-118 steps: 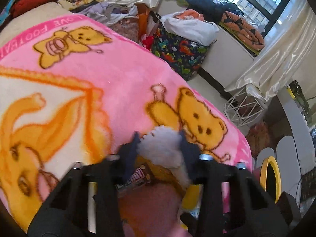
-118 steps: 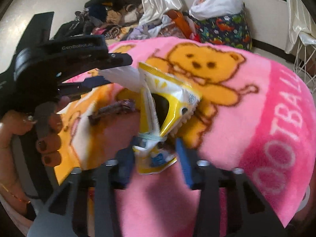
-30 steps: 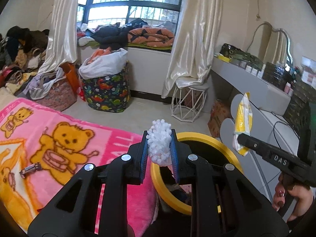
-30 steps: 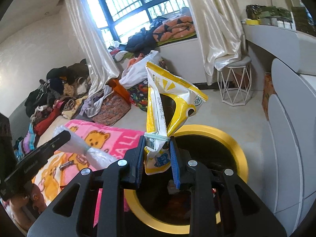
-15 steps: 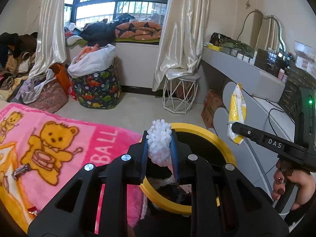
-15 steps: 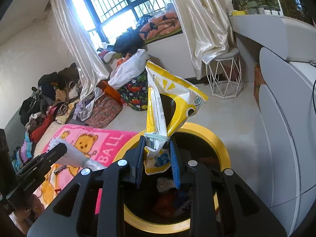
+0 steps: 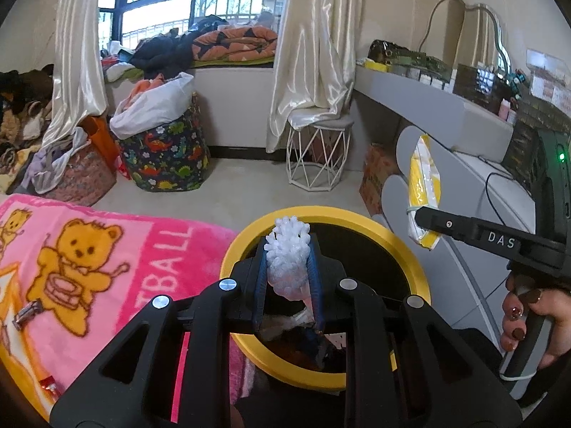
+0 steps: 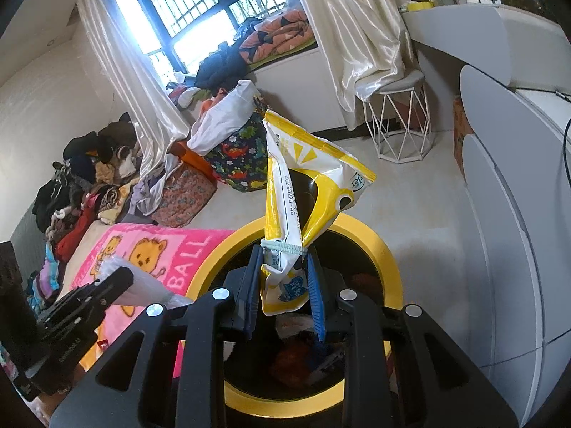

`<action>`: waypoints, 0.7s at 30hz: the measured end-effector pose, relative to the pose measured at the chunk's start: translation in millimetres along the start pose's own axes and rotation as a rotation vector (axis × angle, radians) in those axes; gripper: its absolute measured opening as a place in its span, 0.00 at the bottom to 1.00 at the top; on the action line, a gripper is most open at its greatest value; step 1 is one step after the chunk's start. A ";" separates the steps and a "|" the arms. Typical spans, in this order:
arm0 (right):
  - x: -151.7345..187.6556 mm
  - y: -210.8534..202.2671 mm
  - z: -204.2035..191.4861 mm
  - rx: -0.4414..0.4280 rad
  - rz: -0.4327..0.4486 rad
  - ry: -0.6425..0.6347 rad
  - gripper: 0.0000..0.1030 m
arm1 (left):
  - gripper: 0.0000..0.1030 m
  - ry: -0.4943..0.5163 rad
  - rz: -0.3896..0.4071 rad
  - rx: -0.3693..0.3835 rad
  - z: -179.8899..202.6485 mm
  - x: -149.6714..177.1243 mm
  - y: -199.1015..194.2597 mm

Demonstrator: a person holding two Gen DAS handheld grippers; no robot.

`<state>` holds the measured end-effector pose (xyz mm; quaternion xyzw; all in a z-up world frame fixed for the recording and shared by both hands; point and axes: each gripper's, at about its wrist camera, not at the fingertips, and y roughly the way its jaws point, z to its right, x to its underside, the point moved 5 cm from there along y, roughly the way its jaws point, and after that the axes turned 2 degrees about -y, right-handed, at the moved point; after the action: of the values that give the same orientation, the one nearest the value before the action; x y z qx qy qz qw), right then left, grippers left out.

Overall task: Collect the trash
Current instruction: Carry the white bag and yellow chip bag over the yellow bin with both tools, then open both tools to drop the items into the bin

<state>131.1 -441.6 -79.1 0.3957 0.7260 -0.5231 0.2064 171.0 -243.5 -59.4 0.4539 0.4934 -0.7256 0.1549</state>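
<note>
Left tool (image 7: 288,278) clamped on white crumpled foam-like wad (image 7: 289,262), held upright between blue pads. Right tool (image 8: 283,287) pinched on yellow-white snack wrapper (image 8: 303,192), long axis vertical, top flopping right. Yellow-rimmed trash bin (image 8: 378,249) directly below and just ahead of both tools, mouth open upward, rubbish already inside. Judgement: both loads sit over bin mouth; release should drop them in. Right tool seems more centred over opening. Small wrapper (image 7: 26,312) lies on pink bear blanket (image 7: 135,249) on bed, left of bin.

The hand-held gripper (image 8: 283,278) hides most of the bin (image 8: 378,249) contents.
</note>
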 end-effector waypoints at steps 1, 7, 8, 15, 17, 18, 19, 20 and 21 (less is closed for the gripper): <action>0.6 1.2 0.6 -0.001 -0.005 0.000 0.22 | 0.14 0.004 -0.005 0.000 1.7 1.1 2.3; 4.9 8.3 -0.8 -0.024 -0.040 -0.001 0.23 | 0.14 0.003 -0.050 0.004 4.6 9.7 19.1; 5.9 9.5 -2.3 -0.027 -0.044 -0.008 0.23 | 0.14 -0.001 -0.058 0.006 4.1 10.7 21.8; 8.8 15.7 -0.4 -0.007 -0.070 -0.007 0.42 | 0.18 -0.110 -0.116 0.081 -4.4 15.8 40.3; 10.4 16.6 3.2 0.001 -0.071 0.011 0.51 | 0.36 -0.132 -0.132 0.093 -5.0 17.2 45.2; 10.7 16.4 5.3 0.008 -0.070 0.020 0.55 | 0.53 -0.130 -0.134 0.088 -4.3 18.0 46.4; 11.1 15.8 6.9 0.010 -0.068 0.026 0.55 | 0.61 -0.129 -0.130 0.083 -3.2 18.1 45.8; 10.9 14.2 8.5 0.014 -0.060 0.035 0.57 | 0.61 -0.129 -0.126 0.085 -2.3 18.4 44.0; 10.3 13.3 10.4 0.019 -0.054 0.041 0.60 | 0.65 -0.125 -0.128 0.089 -1.0 18.9 41.8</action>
<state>134.2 -445.6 -98.2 0.3886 0.7355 -0.5273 0.1734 189.5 -257.8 -99.0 0.3818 0.4780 -0.7822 0.1184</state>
